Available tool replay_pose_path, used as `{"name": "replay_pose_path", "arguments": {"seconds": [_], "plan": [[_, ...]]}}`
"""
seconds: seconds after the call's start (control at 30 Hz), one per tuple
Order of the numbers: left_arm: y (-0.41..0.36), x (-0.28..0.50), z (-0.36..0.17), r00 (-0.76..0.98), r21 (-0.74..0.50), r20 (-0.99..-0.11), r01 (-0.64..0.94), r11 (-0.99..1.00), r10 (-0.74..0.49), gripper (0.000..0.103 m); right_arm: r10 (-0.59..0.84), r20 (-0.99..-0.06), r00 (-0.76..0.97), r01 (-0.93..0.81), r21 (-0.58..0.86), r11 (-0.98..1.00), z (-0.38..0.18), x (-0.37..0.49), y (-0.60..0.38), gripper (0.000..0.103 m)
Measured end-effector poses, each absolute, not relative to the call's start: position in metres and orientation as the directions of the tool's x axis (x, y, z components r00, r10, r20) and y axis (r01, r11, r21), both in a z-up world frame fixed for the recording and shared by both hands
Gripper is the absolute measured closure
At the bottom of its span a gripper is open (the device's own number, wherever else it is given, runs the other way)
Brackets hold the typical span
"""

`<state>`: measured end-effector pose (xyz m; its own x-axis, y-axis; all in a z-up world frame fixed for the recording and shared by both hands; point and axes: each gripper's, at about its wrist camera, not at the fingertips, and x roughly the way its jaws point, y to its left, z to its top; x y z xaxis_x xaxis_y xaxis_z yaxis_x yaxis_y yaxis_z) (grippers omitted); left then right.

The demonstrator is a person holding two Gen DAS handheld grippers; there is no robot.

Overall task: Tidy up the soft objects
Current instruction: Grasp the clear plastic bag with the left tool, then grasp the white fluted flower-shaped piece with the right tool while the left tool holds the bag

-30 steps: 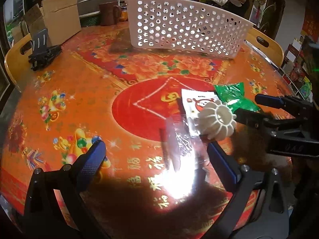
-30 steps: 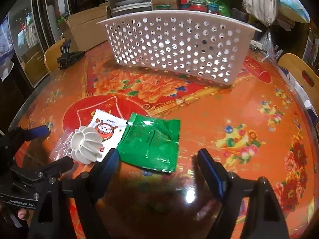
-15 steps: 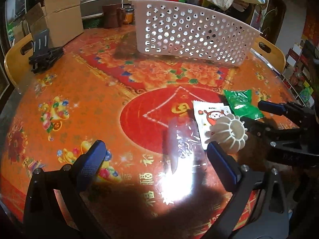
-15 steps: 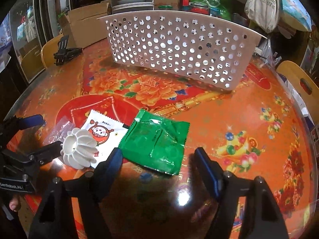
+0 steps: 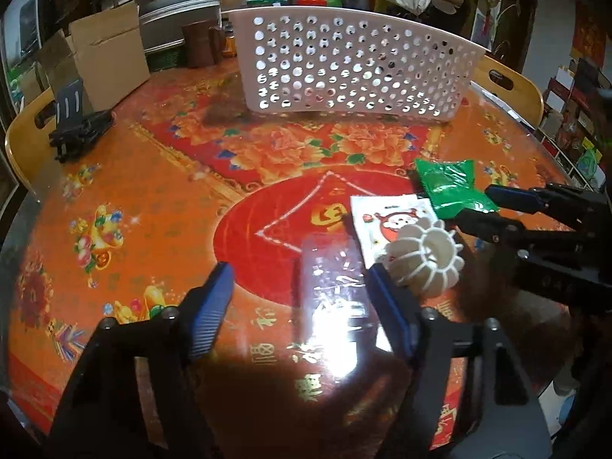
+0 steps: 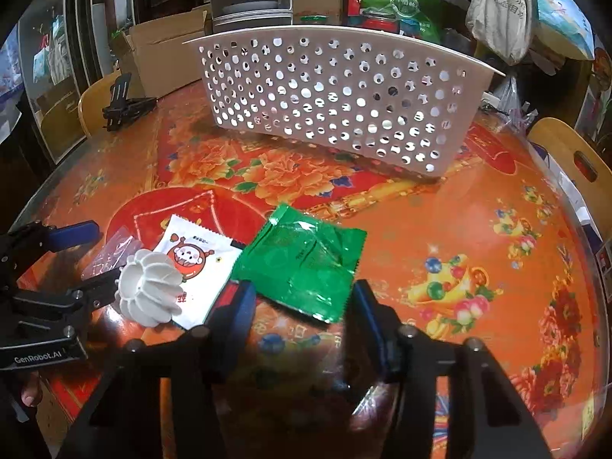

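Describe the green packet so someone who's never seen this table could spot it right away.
Start at the white perforated basket at the far side of the orange table. Nearer the camera lies a row of flat packets; the green packet is the rightmost, shiny solid green, beside the white cartoon packet.

Both grippers are black angular frames with round silver screws; left gripper [image 5: 298,298], right gripper [image 6: 300,311]. Fingers [image 5: 212,304] carry ribbed blue pads. White "GenRobot.AI" lettering marks the left gripper's body.
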<state>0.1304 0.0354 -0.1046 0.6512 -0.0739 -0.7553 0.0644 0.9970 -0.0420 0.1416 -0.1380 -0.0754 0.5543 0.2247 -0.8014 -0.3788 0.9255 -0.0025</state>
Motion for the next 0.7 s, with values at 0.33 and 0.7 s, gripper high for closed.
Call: {"name": "replay_pose_path", "arguments": {"seconds": [0.33,0.7], "plan": [[0.033,0.125,-0.101,0.665,-0.054,-0.739,0.098,0.994,-0.106,0.073,0.249,-0.796,0.552,-0.389,0.019,0.921,-0.073,0.139,-0.141,0.078],[0.038,0.121,-0.094,0.682,-0.06,-0.724,0.087,0.994,-0.103,0.073,0.282,-0.792,0.541,-0.397,0.055,0.916,-0.072,0.132,-0.143,0.096]]}}
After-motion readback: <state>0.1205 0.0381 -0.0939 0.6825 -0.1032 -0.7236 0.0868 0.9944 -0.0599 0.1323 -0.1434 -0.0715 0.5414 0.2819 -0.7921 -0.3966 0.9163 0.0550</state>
